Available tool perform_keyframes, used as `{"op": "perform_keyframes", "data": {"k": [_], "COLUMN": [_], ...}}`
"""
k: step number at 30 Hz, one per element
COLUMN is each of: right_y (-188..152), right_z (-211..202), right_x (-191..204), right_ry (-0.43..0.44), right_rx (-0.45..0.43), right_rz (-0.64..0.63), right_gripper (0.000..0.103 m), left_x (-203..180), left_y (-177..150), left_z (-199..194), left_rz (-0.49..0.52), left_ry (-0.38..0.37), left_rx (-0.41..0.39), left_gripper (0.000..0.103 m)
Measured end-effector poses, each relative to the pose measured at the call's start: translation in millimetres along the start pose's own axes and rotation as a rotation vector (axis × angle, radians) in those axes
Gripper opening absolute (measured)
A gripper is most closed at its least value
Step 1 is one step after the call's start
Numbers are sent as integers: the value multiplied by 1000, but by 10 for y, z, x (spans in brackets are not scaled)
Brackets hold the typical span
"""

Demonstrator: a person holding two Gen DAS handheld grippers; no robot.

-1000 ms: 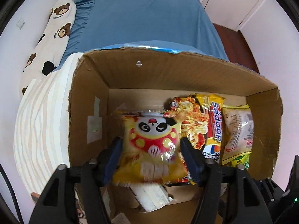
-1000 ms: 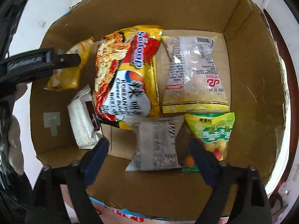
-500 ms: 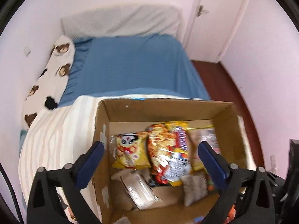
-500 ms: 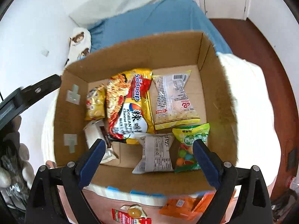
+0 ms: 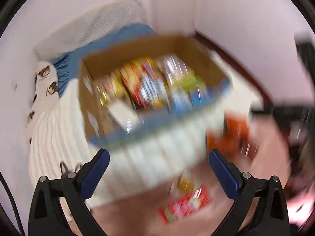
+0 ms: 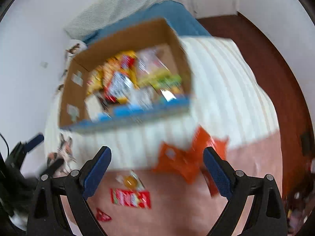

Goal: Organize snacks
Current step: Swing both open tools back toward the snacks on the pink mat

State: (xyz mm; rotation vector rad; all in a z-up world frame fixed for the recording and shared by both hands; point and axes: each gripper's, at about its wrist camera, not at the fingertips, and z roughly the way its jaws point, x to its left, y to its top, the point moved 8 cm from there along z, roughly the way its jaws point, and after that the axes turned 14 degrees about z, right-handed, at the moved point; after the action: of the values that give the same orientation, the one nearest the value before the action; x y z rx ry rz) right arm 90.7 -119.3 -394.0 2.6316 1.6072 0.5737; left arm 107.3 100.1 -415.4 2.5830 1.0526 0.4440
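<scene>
On striped blanket sits cardboard box, snack packs inside, blurred. Left gripper spread wide, nothing between fingers; right gripper spread wide, empty too. Both above pink surface near box. Loose there: orange packets, red pack. Both views motion-blurred.

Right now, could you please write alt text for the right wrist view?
Open right gripper hangs empty above orange packets and a red packet on a pink cover. Behind, a box of snacks sits on the bed. The picture is blurred.
</scene>
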Motion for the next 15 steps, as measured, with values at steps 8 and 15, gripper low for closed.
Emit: {"op": "perform_keyframes", "data": {"k": [8, 15], "right_y": [-486, -359], "right_z": [285, 623], "right_x": [-1031, -1345], "right_ry": [-132, -181], "right_rx": [50, 56], "right_rz": [137, 84], "right_gripper": [96, 96], "left_x": [-813, -1020], "left_y": [-817, -739], "left_z": [785, 921], "left_rz": [-96, -421], "left_ry": [-206, -325], "left_rx": [212, 235], "left_gripper": [103, 103]}}
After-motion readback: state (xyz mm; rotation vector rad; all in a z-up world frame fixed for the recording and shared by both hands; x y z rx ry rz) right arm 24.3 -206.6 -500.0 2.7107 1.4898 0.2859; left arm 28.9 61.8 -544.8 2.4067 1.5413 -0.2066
